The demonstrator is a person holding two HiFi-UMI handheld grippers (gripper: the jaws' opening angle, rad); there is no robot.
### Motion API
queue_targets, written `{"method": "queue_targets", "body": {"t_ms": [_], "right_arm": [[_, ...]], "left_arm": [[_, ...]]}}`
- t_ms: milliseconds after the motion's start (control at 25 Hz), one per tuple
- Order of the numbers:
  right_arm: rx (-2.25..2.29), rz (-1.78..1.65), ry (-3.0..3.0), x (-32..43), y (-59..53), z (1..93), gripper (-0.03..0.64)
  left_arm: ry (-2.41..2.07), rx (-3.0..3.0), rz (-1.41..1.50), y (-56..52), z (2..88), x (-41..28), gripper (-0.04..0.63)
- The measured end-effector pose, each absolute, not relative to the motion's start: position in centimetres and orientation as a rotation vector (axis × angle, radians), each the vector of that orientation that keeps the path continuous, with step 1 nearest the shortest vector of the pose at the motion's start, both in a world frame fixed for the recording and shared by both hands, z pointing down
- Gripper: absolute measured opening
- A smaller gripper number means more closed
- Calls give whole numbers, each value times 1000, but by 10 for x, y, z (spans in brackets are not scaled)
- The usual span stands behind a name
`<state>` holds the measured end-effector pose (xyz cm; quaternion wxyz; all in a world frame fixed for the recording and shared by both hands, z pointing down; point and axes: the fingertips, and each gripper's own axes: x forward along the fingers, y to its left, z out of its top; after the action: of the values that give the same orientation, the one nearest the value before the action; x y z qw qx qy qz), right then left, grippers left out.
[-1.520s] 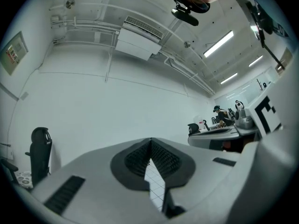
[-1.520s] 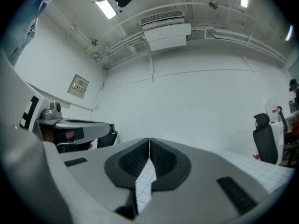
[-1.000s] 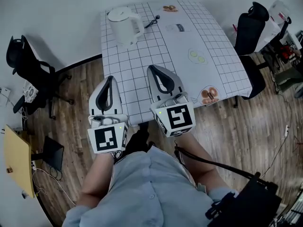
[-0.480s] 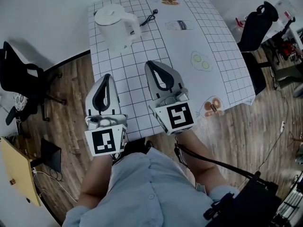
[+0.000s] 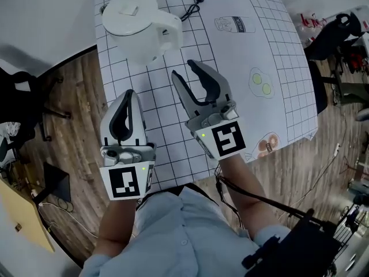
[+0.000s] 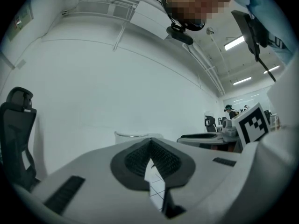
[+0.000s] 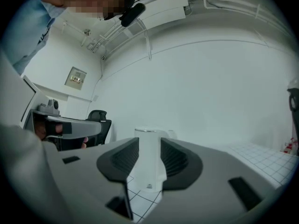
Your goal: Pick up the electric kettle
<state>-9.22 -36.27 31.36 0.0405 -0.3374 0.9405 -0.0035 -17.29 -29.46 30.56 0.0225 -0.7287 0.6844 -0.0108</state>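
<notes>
Item one, my left hand-held gripper (image 5: 128, 97): jaws pressed together on nothing, hovering over the near left part of the white, black-gridded surface (image 5: 242, 62). Item two, the white plastic electric kettle (image 5: 138, 25): upright at the far left corner of that surface, handle on its right side, untouched and not yet lifted. Item three, my right hand-held gripper (image 5: 184, 69): jaws just opening and now spread, aimed at the kettle but short of it, nothing between the pads; by my reckoning the final reach, the closing and the lift remain.
</notes>
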Motion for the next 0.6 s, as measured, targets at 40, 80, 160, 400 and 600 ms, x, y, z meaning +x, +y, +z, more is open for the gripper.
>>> {"method": "queue_targets", "body": {"t_ms": [40,80,160,400,600], "right_arm": [[-1047,-14,2879,-94,-372,319,146],[-1062,-21,2880,-94,-379,326,147],[-1093,-40,2907,-93,-394,344,152],[-1072,-86,2962,-106,-446,379,212],[-945,-25,2958,-132,-467,380,242]], "left_arm": [[2122,-2257,-36,-301,310,-176,0],[2128,-2260,-41,-305,316,-178,0],[2146,-2274,-51,-313,328,-182,0],[2230,-2340,-91,-342,360,-200,0],[2318,-2371,-109,-361,384,-222,0]]}}
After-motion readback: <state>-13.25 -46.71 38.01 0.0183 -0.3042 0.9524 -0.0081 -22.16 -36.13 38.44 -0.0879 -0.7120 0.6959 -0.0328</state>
